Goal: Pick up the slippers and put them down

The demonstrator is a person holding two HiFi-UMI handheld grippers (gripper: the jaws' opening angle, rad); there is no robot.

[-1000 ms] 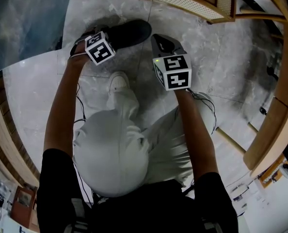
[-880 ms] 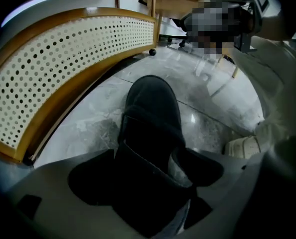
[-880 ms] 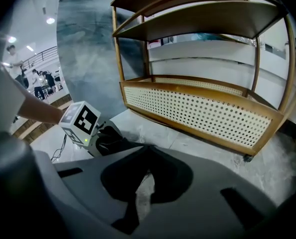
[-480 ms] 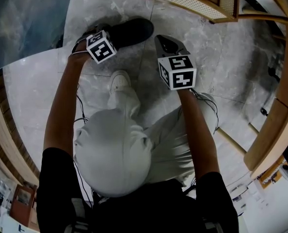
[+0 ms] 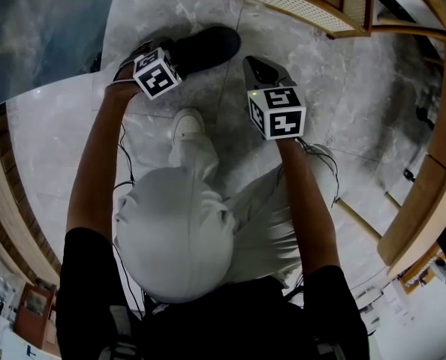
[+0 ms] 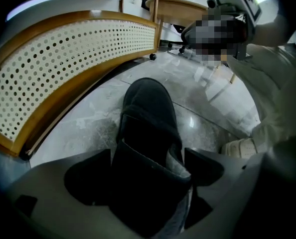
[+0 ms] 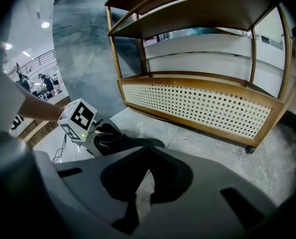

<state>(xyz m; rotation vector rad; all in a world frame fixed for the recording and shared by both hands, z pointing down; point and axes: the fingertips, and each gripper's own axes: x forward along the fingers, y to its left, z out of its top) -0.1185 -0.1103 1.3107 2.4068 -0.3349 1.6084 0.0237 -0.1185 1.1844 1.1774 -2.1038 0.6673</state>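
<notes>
Clamping left gripper (image 6: 148, 167) on black slipper (image 6: 149, 108), toe pointing ahead of jaws. Nudging it slightly forward versus 1 s ago, likely mid-carry. Keeping right gripper (image 7: 147, 151) closed and empty.

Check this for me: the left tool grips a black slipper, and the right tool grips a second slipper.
Wrong about the right tool: the right gripper view shows its jaws shut together on nothing, so it grips no second slipper. The rest stands: the left tool does grip the black slipper.
</notes>
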